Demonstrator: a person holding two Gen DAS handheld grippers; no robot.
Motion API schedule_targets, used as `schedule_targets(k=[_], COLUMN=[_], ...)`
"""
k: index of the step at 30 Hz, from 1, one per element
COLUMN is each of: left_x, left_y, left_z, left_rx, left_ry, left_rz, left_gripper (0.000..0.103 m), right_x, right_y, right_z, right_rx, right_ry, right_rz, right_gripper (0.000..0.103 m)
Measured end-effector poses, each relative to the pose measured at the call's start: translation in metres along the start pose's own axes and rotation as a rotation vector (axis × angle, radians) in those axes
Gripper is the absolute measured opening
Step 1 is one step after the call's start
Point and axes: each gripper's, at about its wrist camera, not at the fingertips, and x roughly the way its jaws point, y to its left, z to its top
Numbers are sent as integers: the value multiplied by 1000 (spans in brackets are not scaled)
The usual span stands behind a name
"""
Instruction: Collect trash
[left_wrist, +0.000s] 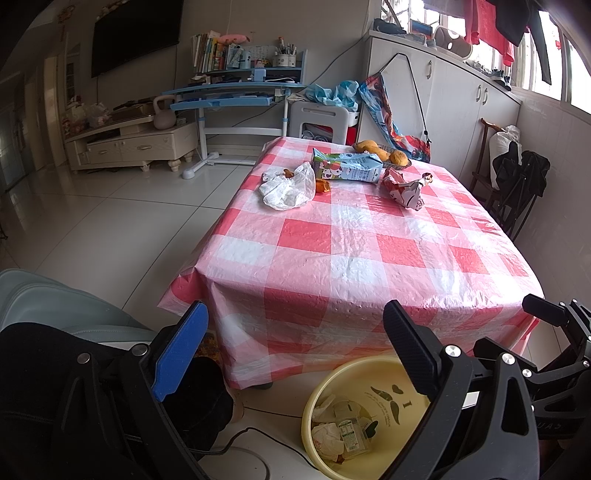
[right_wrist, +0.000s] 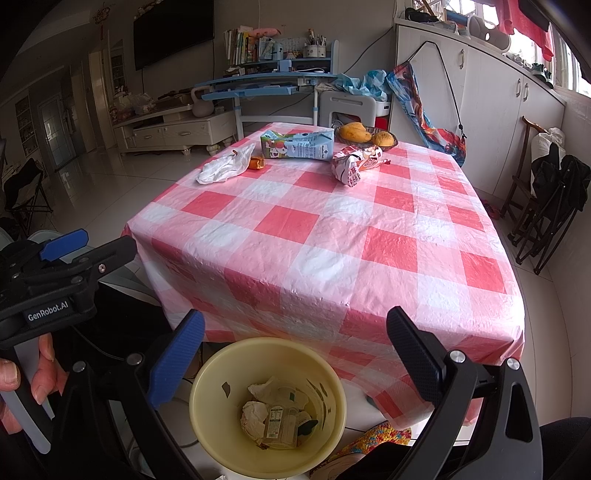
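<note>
Trash (right_wrist: 275, 417) fills bin (right_wrist: 207, 413), labels too small to read.

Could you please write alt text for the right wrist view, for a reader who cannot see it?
The open right gripper hovers above a yellow bin of trash beside a red-checked table. At the table's far end lie a milk carton, white plastic bag and crumpled wrapper.

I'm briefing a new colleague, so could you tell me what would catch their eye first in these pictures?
The red-and-white checked tablecloth fills the middle, with a milk carton, a white plastic bag and a crumpled wrapper at its far end. Below the near edge stands a yellow bin holding trash, between the open right gripper.
</note>
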Motion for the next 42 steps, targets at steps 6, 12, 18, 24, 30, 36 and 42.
schedule_targets(k=[6, 12, 18, 24, 30, 36, 42], left_x=[0, 0, 0, 2, -2, 0, 21], left_y=[0, 0, 0, -1, 7, 10, 19], left_z=[0, 0, 0, 2, 7, 25, 50], left_rx=[1, 0, 1, -5, -58, -71, -105], left_ry=[1, 1, 1, 2, -8, -33, -5], left_rz=[0, 0, 0, 0, -6, 7, 3], left_gripper=[92, 92, 92, 92, 92, 92, 92], right_x=[0, 0, 0, 3, 4, 18, 42], right_y=[0, 1, 1, 2, -1, -9, -16], right_z=[0, 0, 0, -3, -1, 22, 60], right_rx=[0, 0, 0, -5, 22, 61, 60], right_ry=[1, 1, 1, 5, 0, 0, -1], right_rz=[0, -1, 0, -1, 21, 43, 52], right_gripper=[94, 94, 94, 94, 94, 94, 94])
